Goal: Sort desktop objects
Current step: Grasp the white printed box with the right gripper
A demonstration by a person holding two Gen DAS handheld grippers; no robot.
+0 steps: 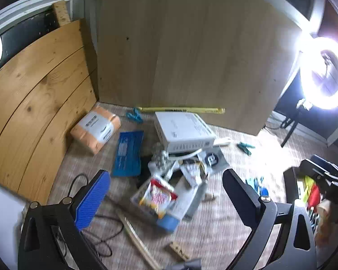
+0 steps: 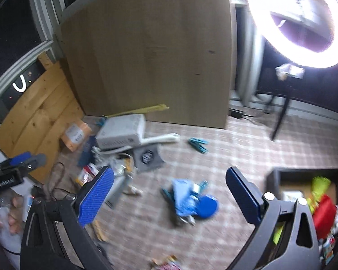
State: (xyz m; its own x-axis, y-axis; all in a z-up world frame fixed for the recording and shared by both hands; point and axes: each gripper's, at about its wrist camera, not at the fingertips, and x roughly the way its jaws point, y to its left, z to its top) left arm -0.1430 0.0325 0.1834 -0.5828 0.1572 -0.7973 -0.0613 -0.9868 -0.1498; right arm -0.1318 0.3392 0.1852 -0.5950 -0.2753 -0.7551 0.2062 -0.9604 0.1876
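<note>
Sorting looks barely begun: a dark open box (image 2: 275,175) holds some items (yellow, red), while the white flat device (image 1: 184,132) and blue crumpled pack (image 2: 187,198) lie loose; left gripper (image 1: 166,193) and right gripper (image 2: 169,193) both gape, holding nothing.

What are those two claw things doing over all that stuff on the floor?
A person is sorting a messy pile using two grabbers. Both the left gripper and the right gripper are open and hold nothing. The left one hangs over a snack packet beside a white box. The right one hangs over a crumpled blue bag. A dark bin at the right already holds colourful things.
</note>
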